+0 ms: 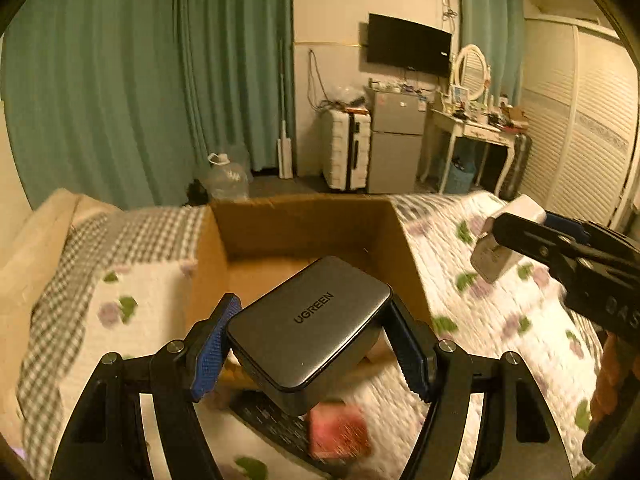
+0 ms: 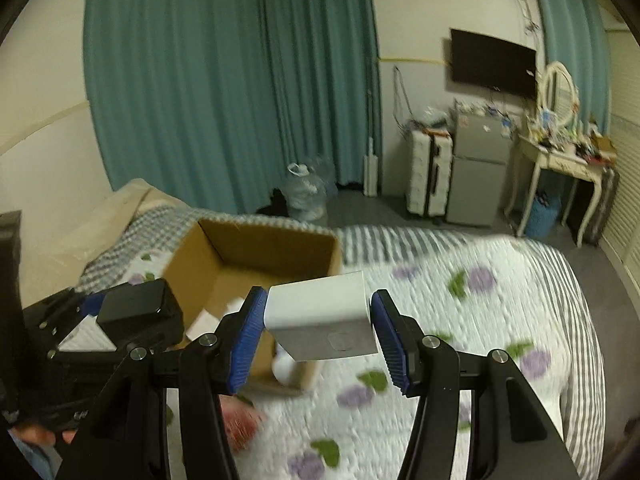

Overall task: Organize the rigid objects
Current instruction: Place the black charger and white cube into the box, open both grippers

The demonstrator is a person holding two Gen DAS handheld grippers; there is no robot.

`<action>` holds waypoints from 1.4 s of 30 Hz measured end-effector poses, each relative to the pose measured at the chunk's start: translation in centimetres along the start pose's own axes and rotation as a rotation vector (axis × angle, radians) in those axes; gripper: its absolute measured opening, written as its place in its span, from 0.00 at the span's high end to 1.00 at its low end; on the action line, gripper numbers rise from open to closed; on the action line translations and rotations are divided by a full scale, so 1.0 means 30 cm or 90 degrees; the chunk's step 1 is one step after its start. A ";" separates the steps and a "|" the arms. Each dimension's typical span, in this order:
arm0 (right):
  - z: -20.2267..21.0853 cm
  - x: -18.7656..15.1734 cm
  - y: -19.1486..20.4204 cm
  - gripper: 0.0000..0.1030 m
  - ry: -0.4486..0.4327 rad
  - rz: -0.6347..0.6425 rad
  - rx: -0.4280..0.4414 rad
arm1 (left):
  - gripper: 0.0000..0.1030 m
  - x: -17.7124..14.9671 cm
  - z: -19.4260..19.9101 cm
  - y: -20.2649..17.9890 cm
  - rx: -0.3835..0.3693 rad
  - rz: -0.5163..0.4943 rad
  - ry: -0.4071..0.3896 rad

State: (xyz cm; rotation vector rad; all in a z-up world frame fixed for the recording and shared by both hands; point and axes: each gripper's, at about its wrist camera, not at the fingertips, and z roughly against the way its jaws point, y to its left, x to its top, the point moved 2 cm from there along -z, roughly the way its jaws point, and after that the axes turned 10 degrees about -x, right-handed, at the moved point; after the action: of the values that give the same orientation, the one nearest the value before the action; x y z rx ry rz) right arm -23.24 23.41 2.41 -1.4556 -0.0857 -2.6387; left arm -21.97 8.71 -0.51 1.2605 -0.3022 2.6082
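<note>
My left gripper [image 1: 316,340] is shut on a grey UGREEN charger [image 1: 308,324] and holds it above the near edge of an open cardboard box [image 1: 296,220] on the bed. My right gripper [image 2: 320,324] is shut on a white charger block [image 2: 324,316], held above the bed just right of the box [image 2: 256,252]. The right gripper with the white block also shows in the left wrist view [image 1: 508,236]. The left gripper with the grey charger shows at the left of the right wrist view [image 2: 136,312]. Some white items [image 2: 208,320] lie inside the box.
A red object [image 1: 340,428] and a dark remote-like object [image 1: 272,424] lie on the floral quilt [image 2: 460,320] below the left gripper. Beyond the bed stand a water jug [image 2: 306,196], a white suitcase [image 2: 428,172], a small fridge [image 2: 478,168] and a dressing table [image 2: 560,168].
</note>
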 end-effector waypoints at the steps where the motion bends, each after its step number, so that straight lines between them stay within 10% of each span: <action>1: -0.011 0.015 0.014 0.48 -0.002 0.003 0.005 | 0.29 0.006 0.014 0.025 0.005 0.000 -0.004; 21: -0.378 0.011 0.138 0.48 0.051 0.041 0.035 | 0.28 0.070 -0.392 0.194 0.064 -0.014 0.054; 39: -0.465 0.022 0.157 0.47 0.085 0.031 0.045 | 0.26 0.105 -0.242 0.241 0.068 0.013 0.007; 42: -0.437 0.023 0.148 0.17 0.078 0.002 0.046 | 0.26 0.086 -0.171 0.251 0.071 0.019 -0.006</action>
State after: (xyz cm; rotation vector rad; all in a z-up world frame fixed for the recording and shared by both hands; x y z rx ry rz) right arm -33.98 17.50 -4.05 -1.2688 -0.1639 -2.6847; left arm -29.54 3.28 -2.24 1.3131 -0.1814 2.6788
